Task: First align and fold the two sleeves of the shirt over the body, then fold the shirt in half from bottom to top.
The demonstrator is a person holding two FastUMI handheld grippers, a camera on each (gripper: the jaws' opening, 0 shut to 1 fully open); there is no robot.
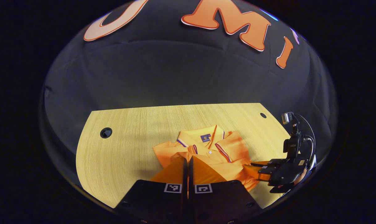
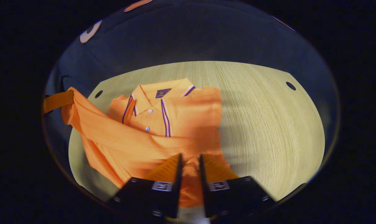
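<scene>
Hand-held gripper (image 2: 189, 165) pinching shirt (image 2: 163, 124) hem.

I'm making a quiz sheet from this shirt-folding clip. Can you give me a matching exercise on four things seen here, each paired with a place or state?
Things:
1. shirt
2. left gripper
3. right gripper
4. table

Places or states:
A. bare pale wood with round holes
B. fingers nearly closed, low over the shirt's hem
C. fingers pinching a bunch of cloth
D. collar up, lower part lifted

Pairs: 1-D, 2-B, 3-C, 4-A
</scene>
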